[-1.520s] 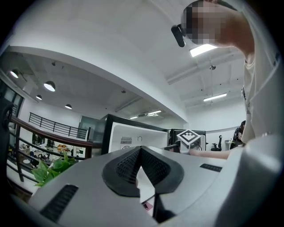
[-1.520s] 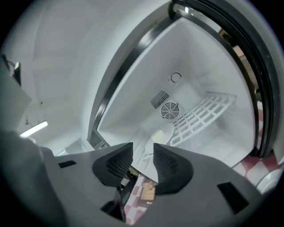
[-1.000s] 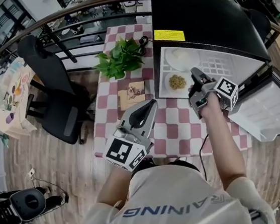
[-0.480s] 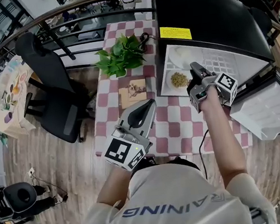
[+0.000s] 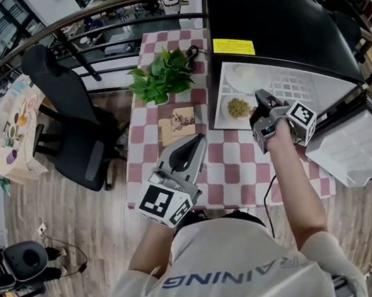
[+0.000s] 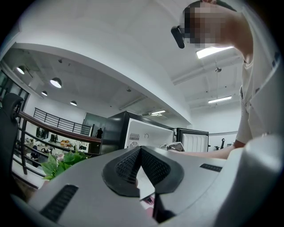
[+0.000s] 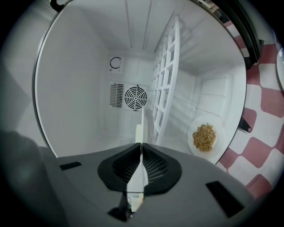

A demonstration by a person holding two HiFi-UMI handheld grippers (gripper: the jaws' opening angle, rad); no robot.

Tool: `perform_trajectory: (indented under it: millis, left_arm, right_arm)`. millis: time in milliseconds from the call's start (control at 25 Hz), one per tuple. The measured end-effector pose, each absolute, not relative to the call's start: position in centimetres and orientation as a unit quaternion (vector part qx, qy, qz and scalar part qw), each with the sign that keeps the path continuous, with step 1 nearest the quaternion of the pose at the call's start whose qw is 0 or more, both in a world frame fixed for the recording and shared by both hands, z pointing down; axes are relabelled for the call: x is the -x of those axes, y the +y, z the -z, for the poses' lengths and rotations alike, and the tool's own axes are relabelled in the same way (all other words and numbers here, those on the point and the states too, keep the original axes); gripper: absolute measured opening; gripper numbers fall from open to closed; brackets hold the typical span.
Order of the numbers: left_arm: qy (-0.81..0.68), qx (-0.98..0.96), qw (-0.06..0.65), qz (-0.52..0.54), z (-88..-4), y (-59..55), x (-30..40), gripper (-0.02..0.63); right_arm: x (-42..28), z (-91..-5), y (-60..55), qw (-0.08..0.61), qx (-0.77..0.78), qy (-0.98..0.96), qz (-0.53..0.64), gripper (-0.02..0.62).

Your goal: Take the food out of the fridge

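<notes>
Inside the fridge (image 5: 272, 26), the right gripper (image 5: 260, 95) has just closed on a thin white edge (image 7: 139, 131) near the food plate (image 7: 208, 154). Left gripper (image 5: 201, 138), jaws together, hovers over the table's (image 5: 242, 171) near edge.

The left gripper (image 5: 201, 136) is held low and level in front of the chest, its fingers (image 6: 125, 166) pressed together with nothing between them. The right arm (image 5: 291, 185) reaches forward, forearm bare. The right gripper (image 5: 261, 95) tips slightly downward. Its fingers (image 7: 153, 165) have just been closing and pinch a thin white edge (image 7: 139, 131).
</notes>
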State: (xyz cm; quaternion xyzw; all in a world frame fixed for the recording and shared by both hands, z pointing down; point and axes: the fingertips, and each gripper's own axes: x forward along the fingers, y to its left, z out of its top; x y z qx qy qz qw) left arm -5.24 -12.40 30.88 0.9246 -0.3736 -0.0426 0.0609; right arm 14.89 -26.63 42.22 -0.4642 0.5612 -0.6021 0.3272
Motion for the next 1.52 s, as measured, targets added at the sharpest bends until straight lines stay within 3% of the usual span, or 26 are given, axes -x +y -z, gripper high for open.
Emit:
perform_trajectory:
  millis: [480, 640, 960, 1040, 1160, 1520]
  left_arm:
    - [-0.364, -0.928, 0.073, 0.042, -31.5, -12.5, 4.4, 0.005]
    - [-0.364, -0.927, 0.078, 0.042, -31.7, -12.7, 4.4, 0.005]
    - [-0.372, -0.924, 0.081, 0.037, -32.1, -12.7, 4.8, 0.005]
    - [-0.375, -0.923, 0.082, 0.036, -32.2, -12.7, 5.0, 0.005]
    - [-0.376, -0.922, 0.083, 0.035, -32.2, -12.6, 5.1, 0.005]
    - [-0.361, -0.928, 0.081, 0.033, -32.1, -12.3, 4.1, 0.005]
  right_arm:
    - [-15.5, -43.2, -23.1, 0.31, 0.469, 0.556, 0.613, 0.034]
    - [-15.4, -43.1, -23.6, 0.319, 0.457, 0.56, 0.613, 0.13]
    - [-15.6, -43.9, -25.3, 0.349, 0.446, 0.538, 0.625, 0.127]
    - [-15.6, -43.9, -25.3, 0.348, 0.451, 0.537, 0.622, 0.074]
    - [-15.7, -43.7, -25.2, 0.351, 0.45, 0.537, 0.621, 0.046]
    - [-16.6, -42.5, -22.9, 0.375, 0.437, 0.543, 0.611, 0.043]
